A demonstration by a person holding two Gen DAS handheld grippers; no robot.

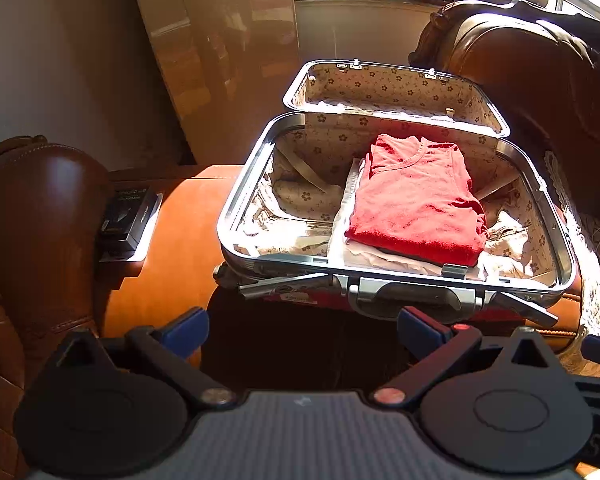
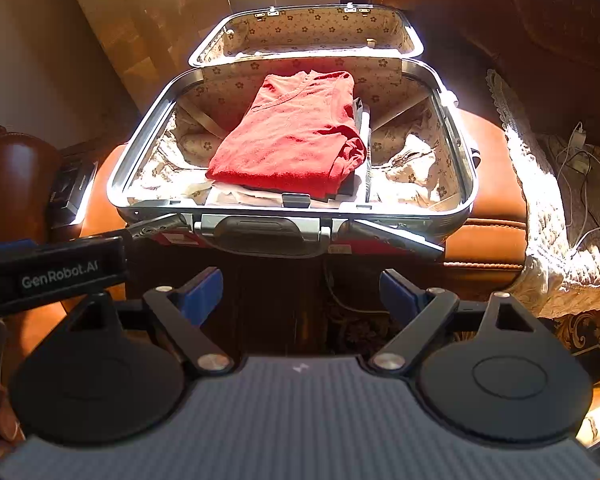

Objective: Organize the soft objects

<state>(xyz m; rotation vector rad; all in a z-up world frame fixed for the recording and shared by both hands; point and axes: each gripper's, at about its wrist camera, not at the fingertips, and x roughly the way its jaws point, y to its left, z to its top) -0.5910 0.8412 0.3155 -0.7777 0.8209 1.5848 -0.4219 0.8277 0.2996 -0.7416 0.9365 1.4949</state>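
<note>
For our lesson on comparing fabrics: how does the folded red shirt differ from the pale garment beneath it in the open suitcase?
The red shirt lies on top, fully visible; the pale garment sits under it, only its edges showing. The red shirt is vivid red with a visible neckline; the pale garment is whitish, its shape hidden. Both are folded flat inside the suitcase, and neither gripper touches them.

Folded red shirt flat atop clothes, inside open suitcase
</note>
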